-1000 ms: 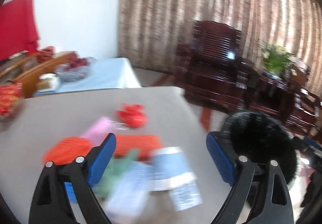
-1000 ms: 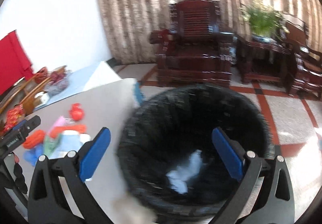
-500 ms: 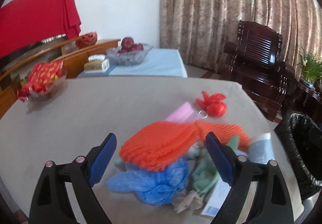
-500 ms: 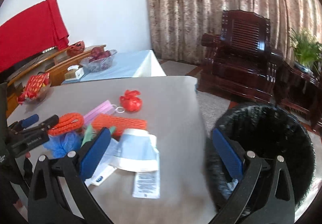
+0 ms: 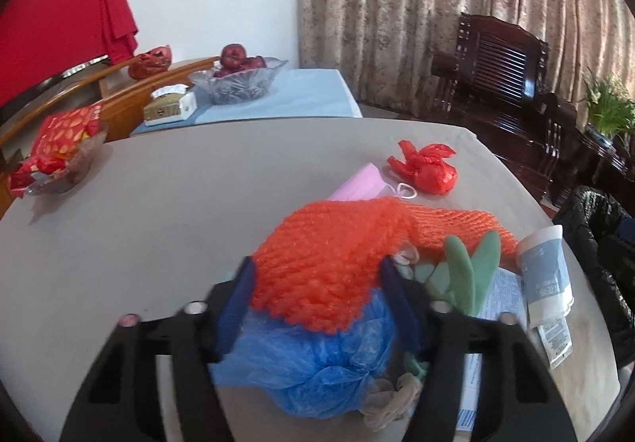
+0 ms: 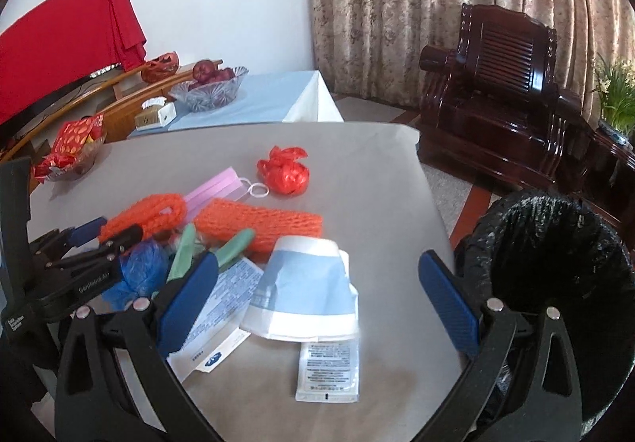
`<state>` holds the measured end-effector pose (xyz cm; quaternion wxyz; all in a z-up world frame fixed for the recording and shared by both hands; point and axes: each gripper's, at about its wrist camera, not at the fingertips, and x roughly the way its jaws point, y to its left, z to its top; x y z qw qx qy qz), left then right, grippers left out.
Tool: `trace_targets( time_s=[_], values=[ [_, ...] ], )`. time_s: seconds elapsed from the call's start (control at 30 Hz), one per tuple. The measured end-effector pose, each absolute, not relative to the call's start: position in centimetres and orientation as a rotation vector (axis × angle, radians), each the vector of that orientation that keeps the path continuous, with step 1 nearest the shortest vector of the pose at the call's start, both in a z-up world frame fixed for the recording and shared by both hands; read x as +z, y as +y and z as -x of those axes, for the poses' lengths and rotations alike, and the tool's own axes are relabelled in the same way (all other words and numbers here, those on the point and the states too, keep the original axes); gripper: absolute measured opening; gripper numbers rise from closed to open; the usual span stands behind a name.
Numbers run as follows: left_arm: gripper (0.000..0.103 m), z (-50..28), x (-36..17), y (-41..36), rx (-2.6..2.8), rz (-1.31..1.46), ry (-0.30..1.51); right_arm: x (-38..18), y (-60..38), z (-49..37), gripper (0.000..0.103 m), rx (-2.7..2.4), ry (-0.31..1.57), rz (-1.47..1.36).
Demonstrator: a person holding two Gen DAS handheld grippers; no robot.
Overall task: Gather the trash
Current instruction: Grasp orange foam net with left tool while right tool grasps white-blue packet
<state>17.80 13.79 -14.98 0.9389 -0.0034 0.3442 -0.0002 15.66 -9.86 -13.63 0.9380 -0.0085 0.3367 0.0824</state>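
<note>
Orange foam netting now sits low in the centre of my left view, between my left gripper, whose jaws are closing on it after hanging wide a moment ago. My right gripper hovers wide apart over the blue-and-white wrapper; the black bin waits at right.

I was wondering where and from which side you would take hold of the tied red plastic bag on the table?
Probably the knotted tuft on top of the red plastic bag, approached from above with the open right gripper. The tuft is narrow and sticks up from the rounded body, and the bag sits apart from the pile, with only the pink mask nearby.
</note>
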Motion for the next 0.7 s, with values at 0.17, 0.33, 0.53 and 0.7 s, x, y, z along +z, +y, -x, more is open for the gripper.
trace_targets(
  time_s=[0.17, 0.33, 0.53, 0.7],
  values=[
    [0.025, -17.5, -14.1, 13.6, -0.013, 0.015, 0.672, -14.4, -8.8, -15.5, 0.093, 0.200, 0.706, 0.021],
    [0.021, -16.5, -12.3, 14.6, 0.009, 0.063, 0.624, -14.4, -7.4, -15.6, 0.080, 0.247, 0.716, 0.012],
    [0.020, -14.4, -9.7, 16.9, 0.053, 0.105, 0.566, -14.0, -6.7, -15.4, 0.080, 0.240, 0.699, 0.016],
    [0.020, -13.2, -9.9, 17.0, 0.062, 0.110, 0.577, -15.0, -8.0, -15.5, 0.085, 0.188, 0.725, 0.015]
  ],
)
